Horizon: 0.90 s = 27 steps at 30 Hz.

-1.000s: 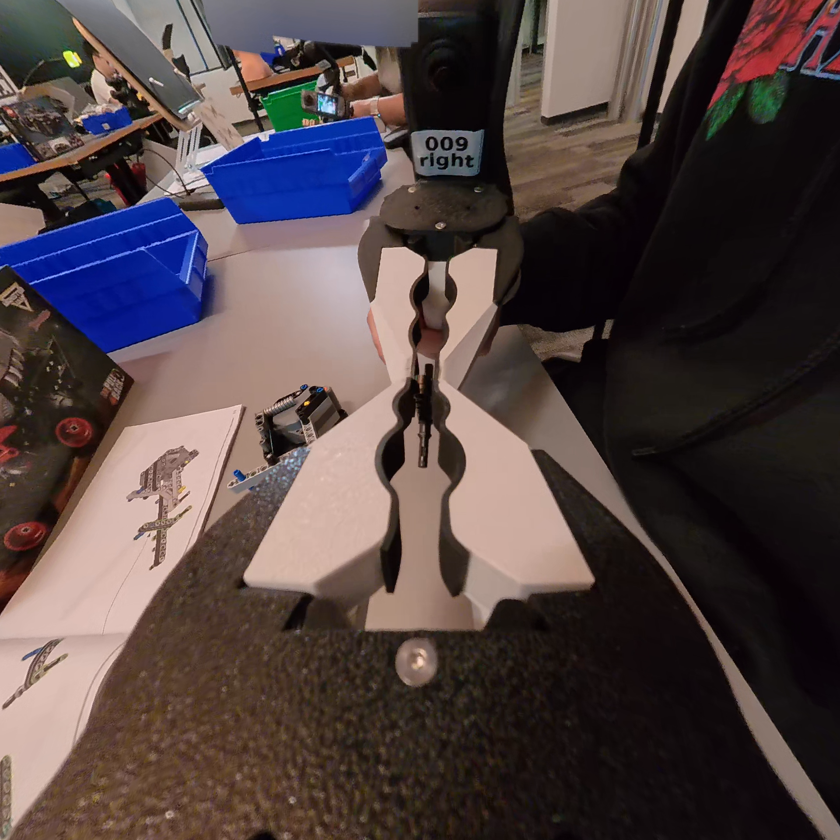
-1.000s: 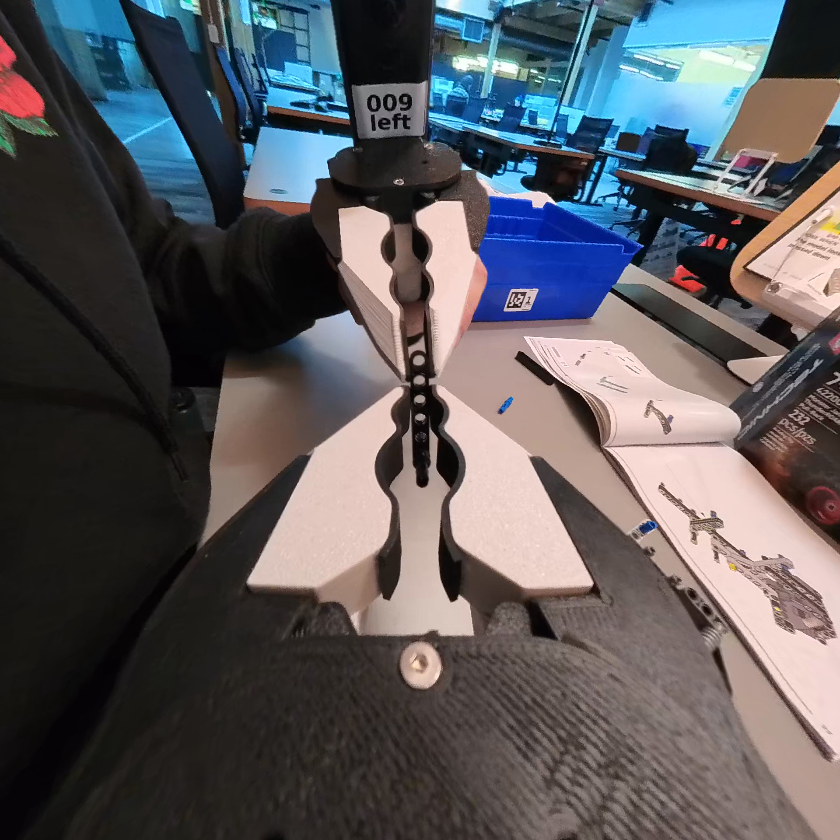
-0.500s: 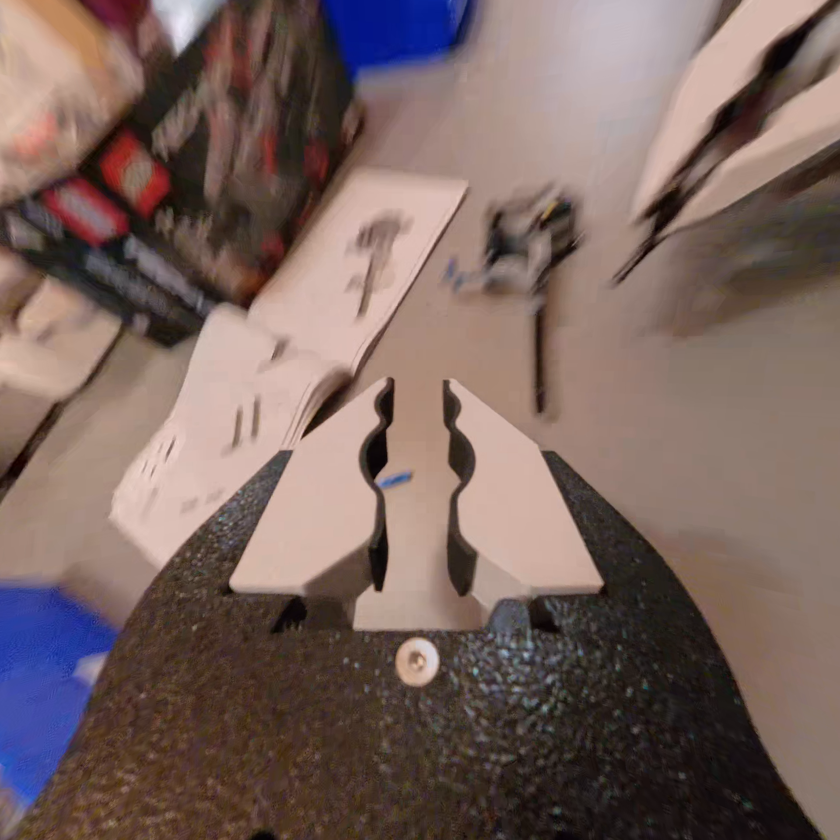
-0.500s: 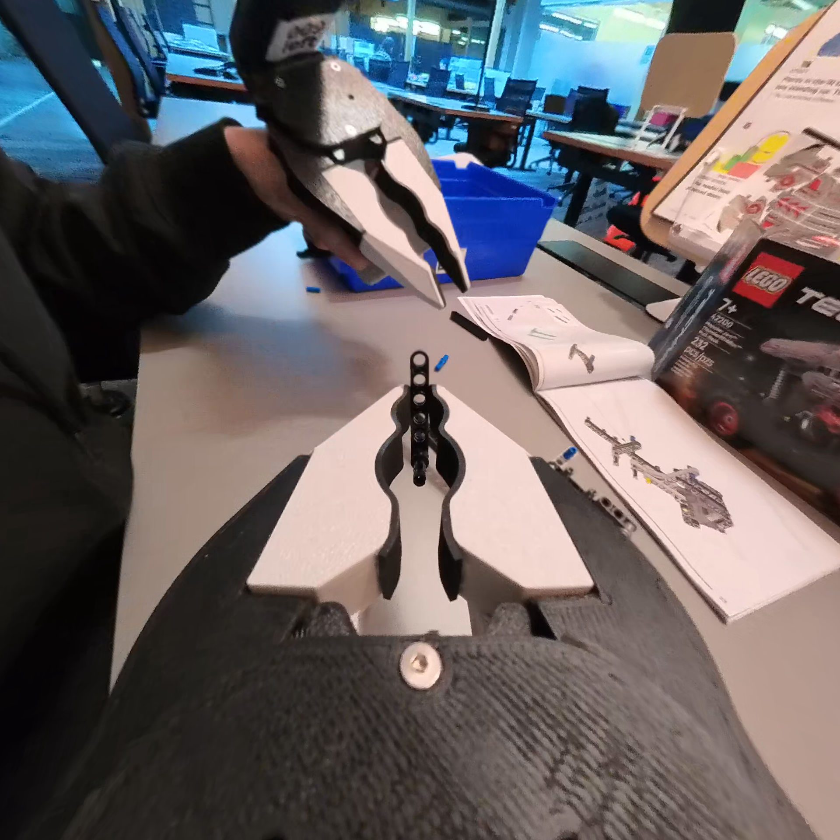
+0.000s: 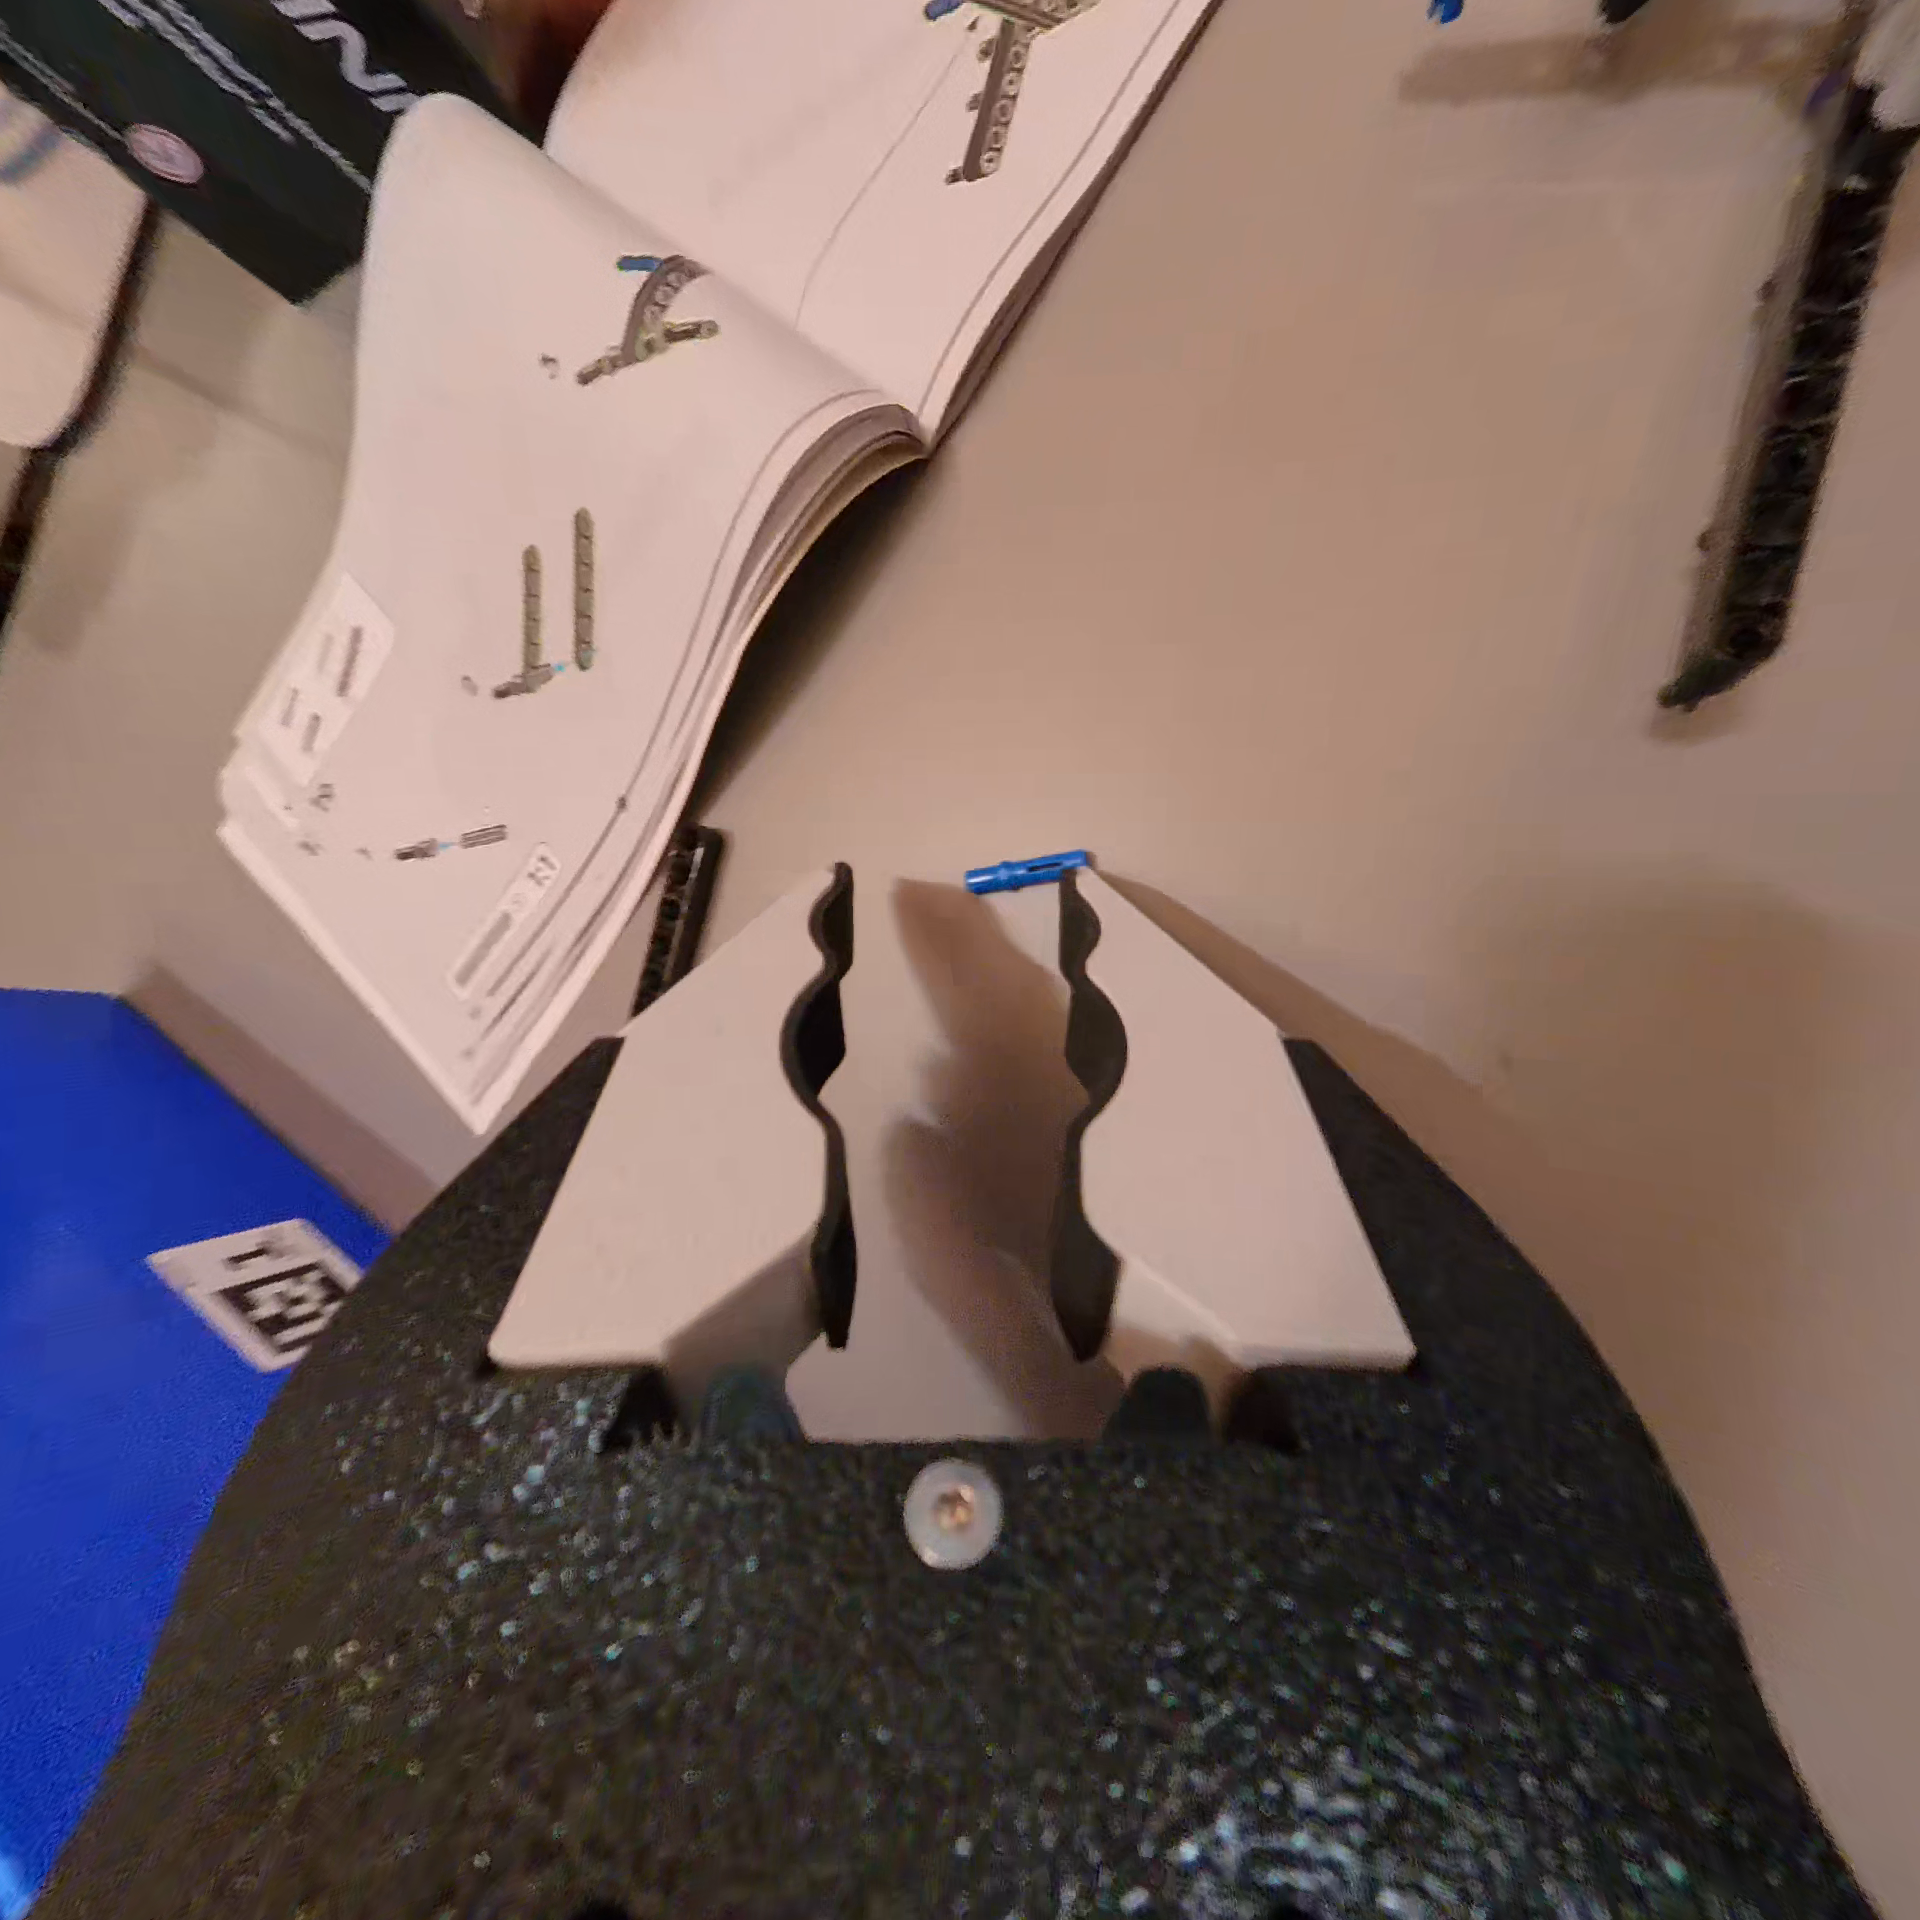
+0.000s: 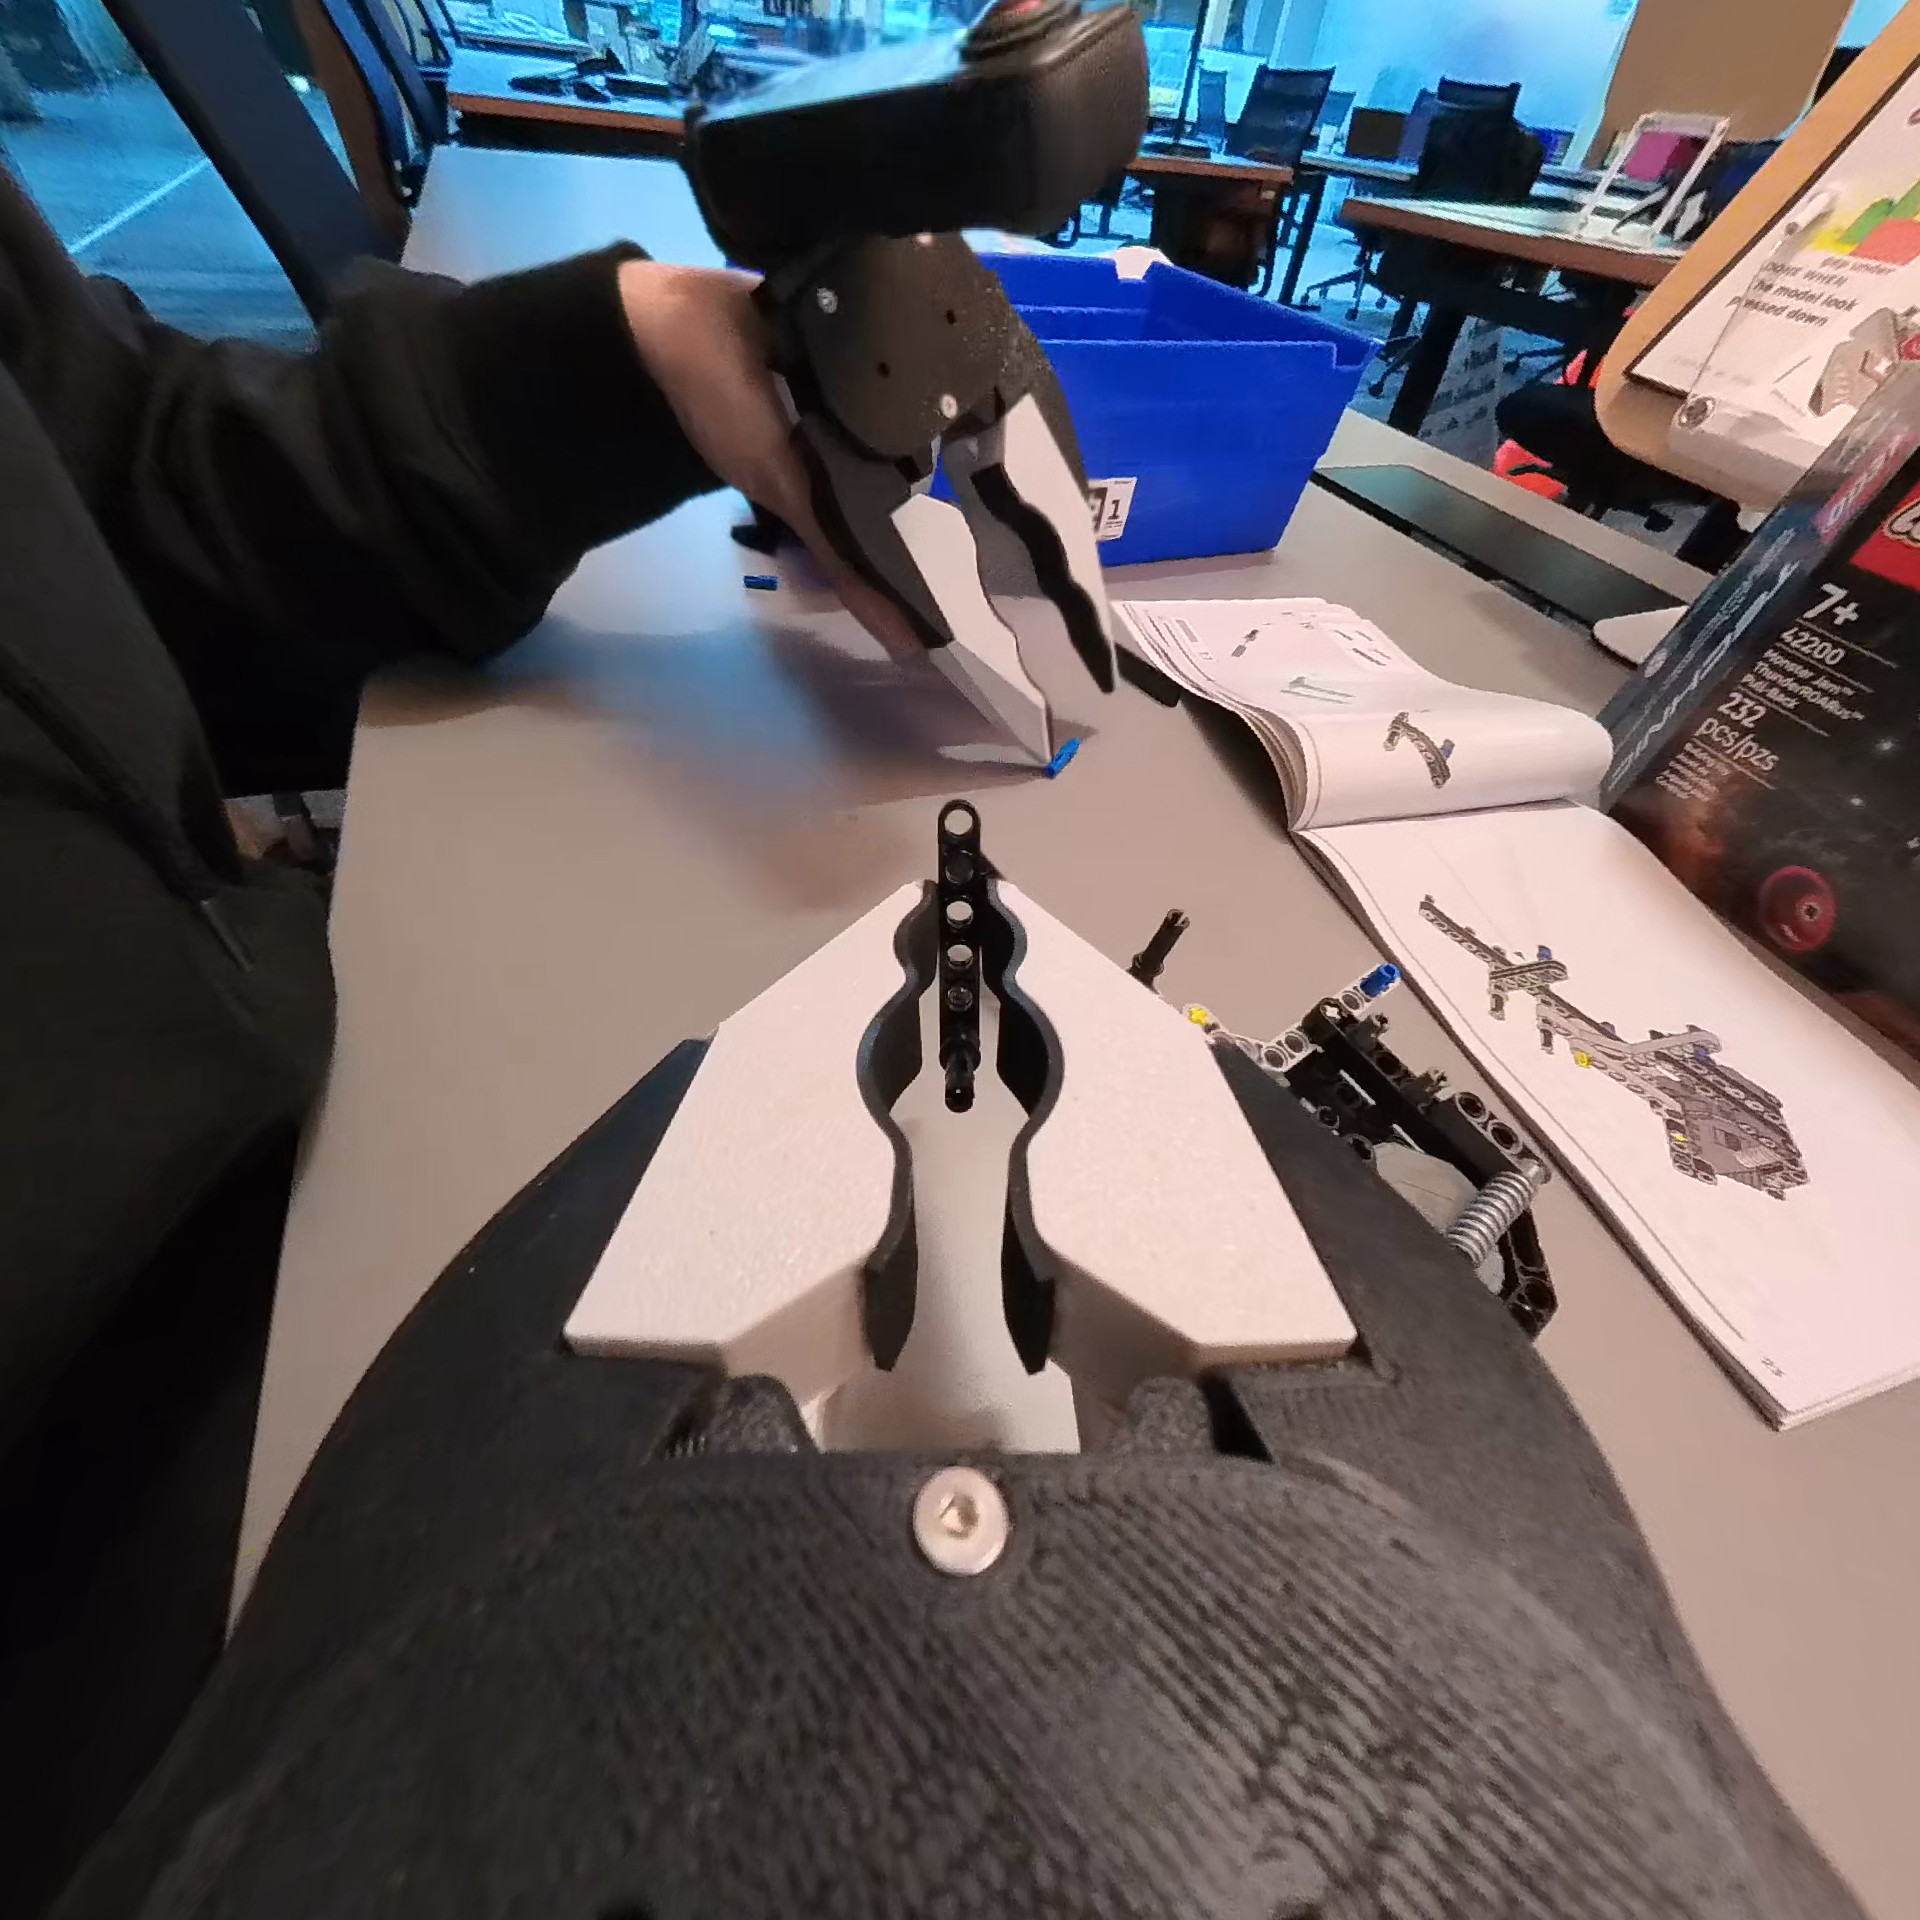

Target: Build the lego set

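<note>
The left tool (image 5: 951, 883), parted and empty, hovers over the small blue plastic connector pin (image 5: 1023, 871) lying crosswise at its tips on the grey tabletop (image 5: 1351, 623), while the right tool (image 6: 961, 904) grips a black perforated beam (image 6: 958, 935).

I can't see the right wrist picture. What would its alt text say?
The right gripper is shut on a black beam with holes, held upright above a grey table. Beyond it, a hand holds the left gripper, open, tips down by a small blue pin. To the right lie an open instruction booklet, a partly built model and the set's box.
</note>
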Each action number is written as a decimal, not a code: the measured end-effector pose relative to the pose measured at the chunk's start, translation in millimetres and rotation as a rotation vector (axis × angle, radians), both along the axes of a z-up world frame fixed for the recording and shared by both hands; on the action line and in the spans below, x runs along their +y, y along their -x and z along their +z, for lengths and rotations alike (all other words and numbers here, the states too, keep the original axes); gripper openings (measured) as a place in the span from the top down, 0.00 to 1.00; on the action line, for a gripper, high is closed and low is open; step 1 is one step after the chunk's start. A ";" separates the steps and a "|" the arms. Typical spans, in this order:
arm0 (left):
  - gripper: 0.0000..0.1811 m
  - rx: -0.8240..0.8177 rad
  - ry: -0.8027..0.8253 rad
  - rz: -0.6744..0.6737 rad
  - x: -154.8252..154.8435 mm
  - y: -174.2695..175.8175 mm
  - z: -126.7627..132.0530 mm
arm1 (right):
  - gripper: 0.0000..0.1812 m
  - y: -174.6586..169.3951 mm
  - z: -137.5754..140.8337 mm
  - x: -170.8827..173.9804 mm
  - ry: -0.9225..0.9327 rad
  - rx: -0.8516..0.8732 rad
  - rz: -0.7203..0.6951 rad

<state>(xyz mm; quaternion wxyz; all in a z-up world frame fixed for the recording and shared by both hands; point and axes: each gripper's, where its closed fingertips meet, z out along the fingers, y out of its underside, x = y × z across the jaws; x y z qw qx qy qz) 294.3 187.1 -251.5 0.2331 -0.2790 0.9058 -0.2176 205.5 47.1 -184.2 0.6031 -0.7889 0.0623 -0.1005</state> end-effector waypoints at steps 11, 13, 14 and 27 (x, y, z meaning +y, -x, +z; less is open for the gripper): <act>0.87 0.153 0.214 -0.062 -20.5 13.3 -7.5 | 0.97 0.0 -0.7 -0.1 0.000 0.009 0.012; 0.86 0.104 0.224 -0.065 -20.7 10.1 2.8 | 0.97 1.6 -3.8 1.7 0.023 0.001 0.019; 0.87 0.079 0.237 -0.069 -21.0 9.4 10.5 | 0.97 2.1 -5.5 2.6 0.036 -0.003 0.020; 0.96 0.227 0.207 -0.049 -12.8 22.0 -9.0 | 0.97 0.4 -5.0 2.1 0.027 0.014 0.017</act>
